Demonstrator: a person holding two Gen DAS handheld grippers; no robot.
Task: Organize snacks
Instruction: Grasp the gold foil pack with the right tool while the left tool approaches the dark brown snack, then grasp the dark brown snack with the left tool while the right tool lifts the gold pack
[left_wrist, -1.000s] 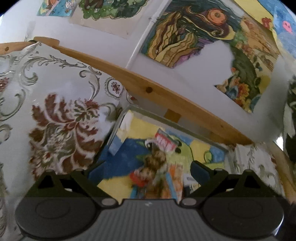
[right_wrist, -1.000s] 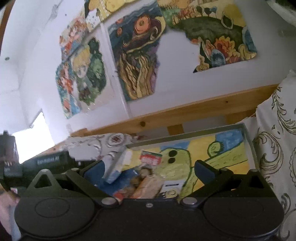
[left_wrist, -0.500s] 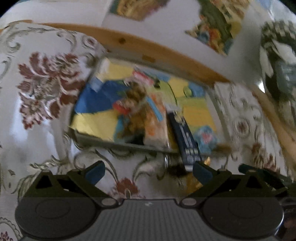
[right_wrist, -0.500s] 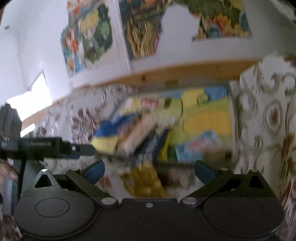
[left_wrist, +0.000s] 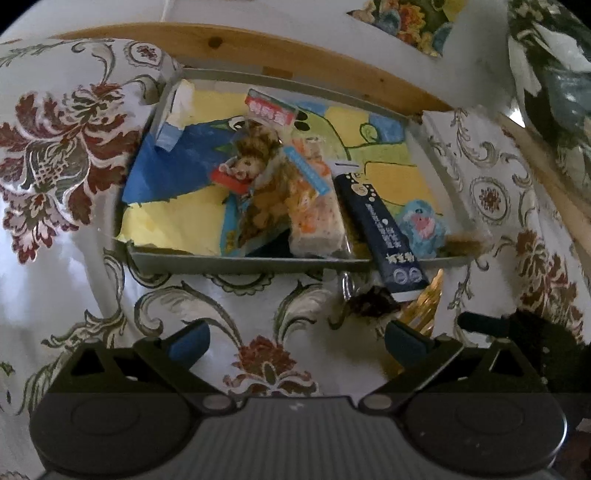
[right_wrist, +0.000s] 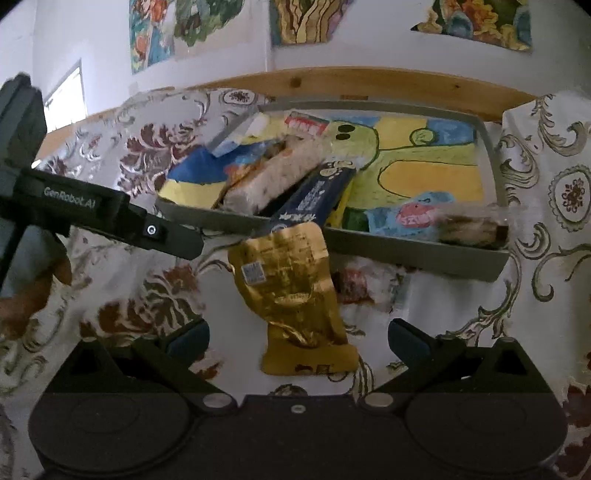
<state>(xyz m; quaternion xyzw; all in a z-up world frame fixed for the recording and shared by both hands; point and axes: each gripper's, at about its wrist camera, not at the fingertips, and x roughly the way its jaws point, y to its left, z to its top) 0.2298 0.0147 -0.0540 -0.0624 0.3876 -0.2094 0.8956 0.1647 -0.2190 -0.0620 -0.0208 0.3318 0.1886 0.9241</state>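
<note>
- tray (left_wrist: 236, 258) of grey plastic sits on the flowered cloth (left_wrist: 66, 155), lined with a bright drawing and backed by a wooden rail (right_wrist: 369, 83).
- snack packets are heaped in the tray's left half: a pale orange-speckled bar (left_wrist: 314, 210), a packet printed with a brown bear (left_wrist: 258, 173), and a small red-and-white packet (left_wrist: 271, 110) toward the back.
- dark blue packet (left_wrist: 380, 229) lies with its long axis front to back, its near end poking out over the tray's front rim.
- gold foil pouch (right_wrist: 291, 291) lies on the cloth outside the tray, just in front of the rim — long axis running toward the tray, top end touching or overlapping the blue packet's tip, cannot tell which.
- a light blue packet (right_wrist: 410, 216) and a dark fuzzy item (right_wrist: 469, 229) rest in the tray's right front corner.
- left gripper (left_wrist: 295, 338) hovers above the cloth, fingers spread wide, nothing between them.
- right gripper (right_wrist: 295, 338) is likewise wide apart and empty — the gold pouch's near end lies below and between its fingers.
</note>
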